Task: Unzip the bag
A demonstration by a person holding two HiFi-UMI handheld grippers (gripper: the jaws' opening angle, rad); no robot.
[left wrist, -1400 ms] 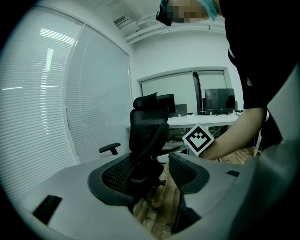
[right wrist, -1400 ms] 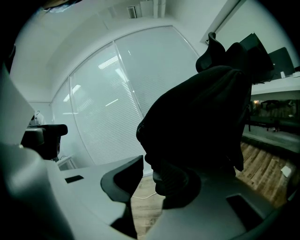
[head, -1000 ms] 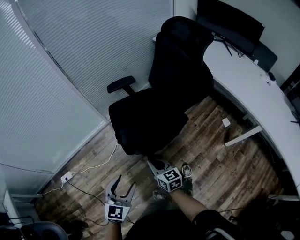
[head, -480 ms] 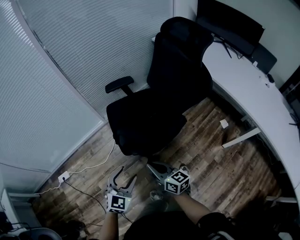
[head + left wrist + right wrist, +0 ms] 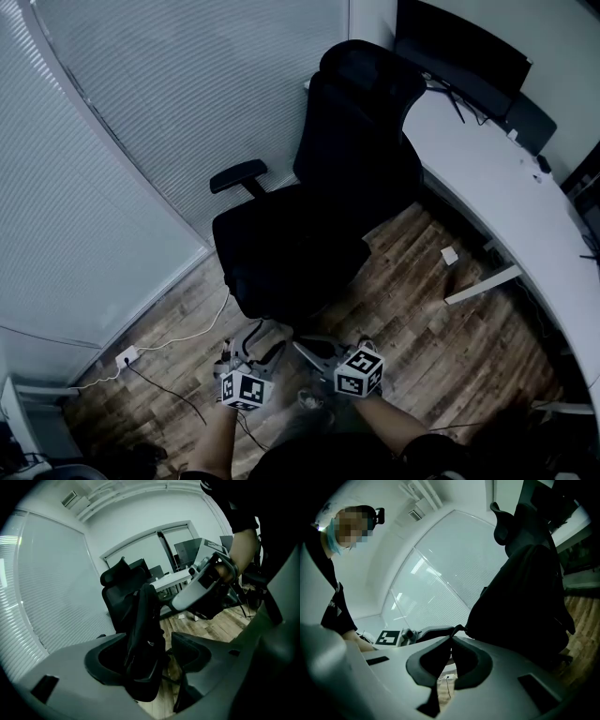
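Note:
A black bag (image 5: 146, 620) stands upright on the seat of a black office chair (image 5: 281, 248), against its backrest. In the head view the bag (image 5: 361, 150) hardly stands out from the chair. My left gripper (image 5: 253, 343) hangs low in front of the seat. Its jaws have just been opening and stand wide apart with nothing between them. In the left gripper view the left gripper (image 5: 151, 654) frames the distant bag. My right gripper (image 5: 302, 348) is beside it, shut and empty. In the right gripper view the right gripper (image 5: 452, 638) has its tips together, with the chair (image 5: 525, 606) beyond.
A white curved desk (image 5: 506, 187) with a dark monitor (image 5: 464, 52) stands at the right. Window blinds (image 5: 141, 122) run along the left. A white cable and socket (image 5: 131, 354) lie on the wood floor (image 5: 441, 328). My shoes (image 5: 314, 398) show below the grippers.
The left gripper has moved forward toward the chair seat, rolled, and its jaws stand wider. The right gripper has shifted slightly and stays shut.

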